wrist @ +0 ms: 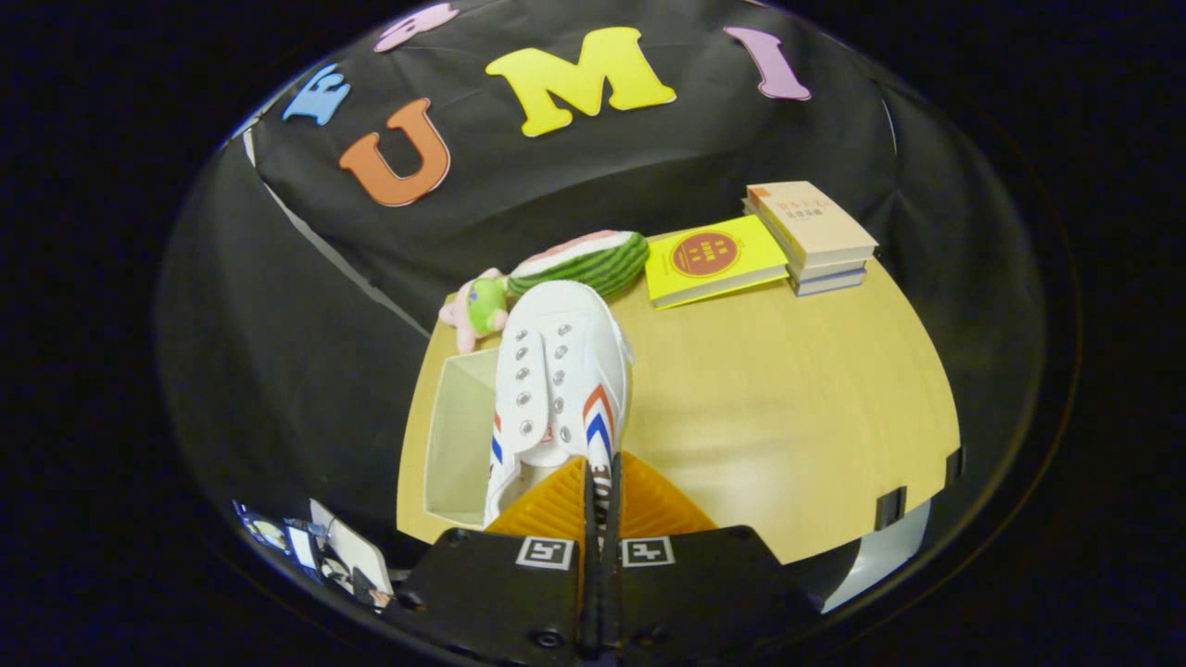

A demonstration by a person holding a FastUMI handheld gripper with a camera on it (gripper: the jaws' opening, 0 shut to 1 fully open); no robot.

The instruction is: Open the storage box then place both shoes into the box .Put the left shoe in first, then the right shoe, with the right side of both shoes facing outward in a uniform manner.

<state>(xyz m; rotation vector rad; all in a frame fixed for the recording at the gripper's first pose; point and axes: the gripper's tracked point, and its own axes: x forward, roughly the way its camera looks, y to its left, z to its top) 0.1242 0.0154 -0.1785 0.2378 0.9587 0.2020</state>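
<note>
A white canvas shoe [556,371] with red and blue chevron stripes hangs toe-forward just ahead of my fingers. My gripper [600,482] is shut on the shoe's side wall near the heel opening, both orange fingers [556,505] pressed close together on it. Under and left of the shoe lies the open storage box [459,435], pale and shallow, its inside showing beside the shoe. The shoe covers the box's right part, so I cannot tell whether anything lies inside.
A watermelon-slice plush [584,259] and a small pink-and-green plush toy [477,310] sit beyond the shoe. A yellow book [713,259] and a stack of books [811,236] lie at the far right of the wooden table [788,408].
</note>
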